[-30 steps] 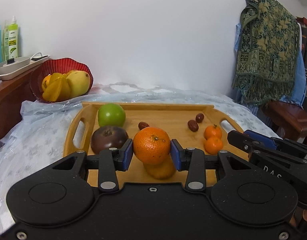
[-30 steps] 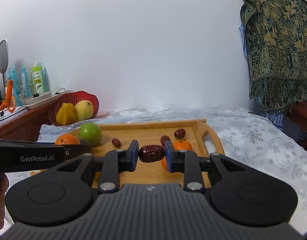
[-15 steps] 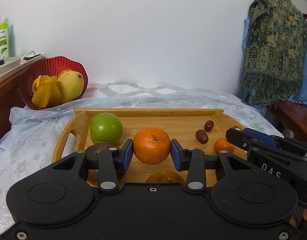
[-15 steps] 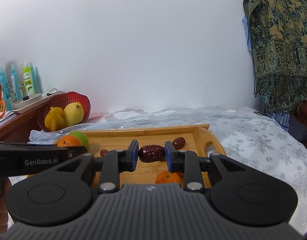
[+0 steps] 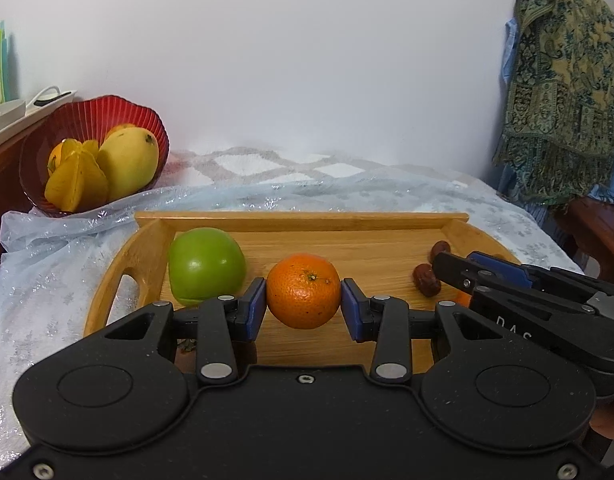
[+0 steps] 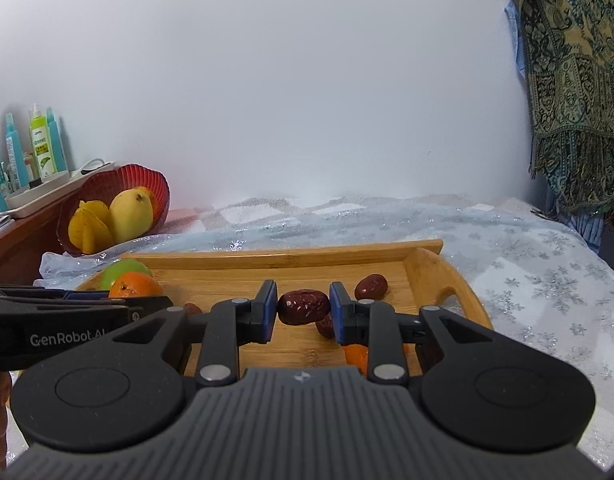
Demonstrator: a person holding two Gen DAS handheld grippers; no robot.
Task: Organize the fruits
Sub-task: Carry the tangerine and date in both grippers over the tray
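Note:
My left gripper [image 5: 303, 305] is shut on an orange [image 5: 303, 290] and holds it above the wooden tray [image 5: 347, 236]. My right gripper [image 6: 302, 307] is shut on a red date [image 6: 303, 306] and holds it above the same tray [image 6: 427, 276]. A green apple [image 5: 205, 266] lies on the tray's left side. Two loose dates [image 5: 427, 280] lie at its right; in the right wrist view one date [image 6: 371, 286] sits near the right handle. A small orange [image 6: 357, 354] lies under my right fingers. A red bowl [image 5: 87, 120] with a mango [image 5: 127, 166] and a starfruit [image 5: 75, 184] stands at the far left.
The tray rests on a pale blue snowflake-patterned cloth [image 6: 547, 280]. A wooden side table with bottles [image 6: 41, 144] and a white tray stands at left behind the bowl. A patterned shawl [image 5: 567, 80] hangs at right over a wooden chair. A white wall is behind.
Both grippers have moved forward and lower toward the tray, each keeping its fruit. The dark tomato and the lower orange have slipped out of sight under my left gripper.

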